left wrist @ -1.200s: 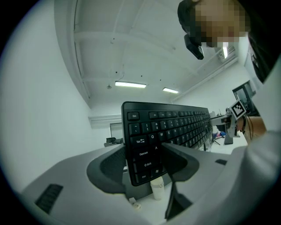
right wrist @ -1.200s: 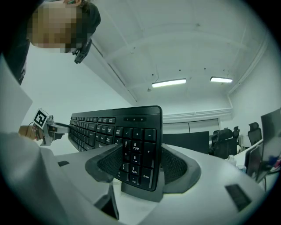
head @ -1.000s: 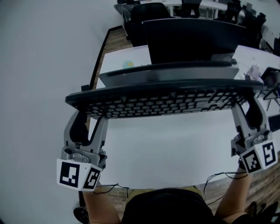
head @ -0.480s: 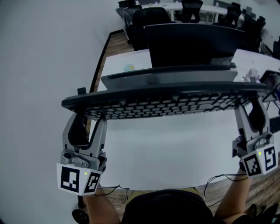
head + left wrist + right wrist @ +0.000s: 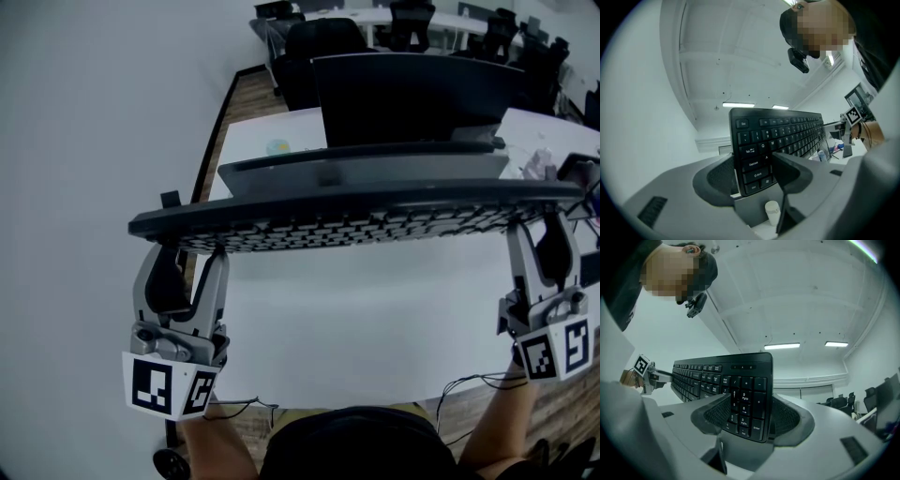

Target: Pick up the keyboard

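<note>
A long black keyboard [image 5: 356, 220] hangs level in the air above the white desk [image 5: 375, 319], keys facing the person. My left gripper [image 5: 192, 248] is shut on its left end; in the left gripper view the keyboard [image 5: 773, 140] stands between the two pads, clamped near the Ctrl and Shift keys. My right gripper [image 5: 539, 225] is shut on the right end, and in the right gripper view the number pad of the keyboard [image 5: 740, 394] sits between the mesh pads. Each gripper's marker cube shows near the desk's front edge.
Behind the keyboard stands a dark monitor [image 5: 412, 94] on a base. Small items and a black device [image 5: 577, 169] lie at the desk's right. Cables [image 5: 469, 380] trail over the front edge. Office chairs [image 5: 323, 37] stand beyond the desk; a white wall runs along the left.
The keyboard has risen slightly with both grippers still holding its ends, the right end lifting a little more. It now covers more of the monitor's base.
</note>
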`<state>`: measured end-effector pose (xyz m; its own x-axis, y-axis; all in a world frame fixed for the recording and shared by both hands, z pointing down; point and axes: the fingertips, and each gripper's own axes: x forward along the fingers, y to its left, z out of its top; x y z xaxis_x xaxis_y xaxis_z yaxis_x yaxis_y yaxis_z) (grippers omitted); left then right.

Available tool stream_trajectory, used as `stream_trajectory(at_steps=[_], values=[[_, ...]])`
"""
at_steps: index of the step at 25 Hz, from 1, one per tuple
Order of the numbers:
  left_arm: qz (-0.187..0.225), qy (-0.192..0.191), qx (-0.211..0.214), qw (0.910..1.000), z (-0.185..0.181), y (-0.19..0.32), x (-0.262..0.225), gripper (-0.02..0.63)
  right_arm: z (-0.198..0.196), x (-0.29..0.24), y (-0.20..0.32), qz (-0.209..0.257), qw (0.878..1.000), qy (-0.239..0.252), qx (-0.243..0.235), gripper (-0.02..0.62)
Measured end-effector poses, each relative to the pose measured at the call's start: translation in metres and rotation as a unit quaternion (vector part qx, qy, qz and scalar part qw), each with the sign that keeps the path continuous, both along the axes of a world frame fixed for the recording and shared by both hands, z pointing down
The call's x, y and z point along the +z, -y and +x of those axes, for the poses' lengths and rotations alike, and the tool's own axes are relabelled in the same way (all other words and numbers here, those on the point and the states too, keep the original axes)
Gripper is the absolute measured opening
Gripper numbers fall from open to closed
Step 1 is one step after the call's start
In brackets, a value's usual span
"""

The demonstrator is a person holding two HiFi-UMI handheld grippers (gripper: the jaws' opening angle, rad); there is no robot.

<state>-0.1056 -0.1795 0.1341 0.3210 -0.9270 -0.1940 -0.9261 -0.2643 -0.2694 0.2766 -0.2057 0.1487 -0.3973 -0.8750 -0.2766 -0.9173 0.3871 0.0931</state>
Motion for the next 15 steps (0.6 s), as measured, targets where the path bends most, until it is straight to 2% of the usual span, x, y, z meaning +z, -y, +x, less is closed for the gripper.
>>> stream_trajectory(at_steps=[15], values=[[0.0,0.001,-0.001,1.0,-0.0052,-0.0061,-0.0038,0.253,-0.0052,-0.0051,-0.0071,0.001,1.0,-0.002,0.003,0.284]])
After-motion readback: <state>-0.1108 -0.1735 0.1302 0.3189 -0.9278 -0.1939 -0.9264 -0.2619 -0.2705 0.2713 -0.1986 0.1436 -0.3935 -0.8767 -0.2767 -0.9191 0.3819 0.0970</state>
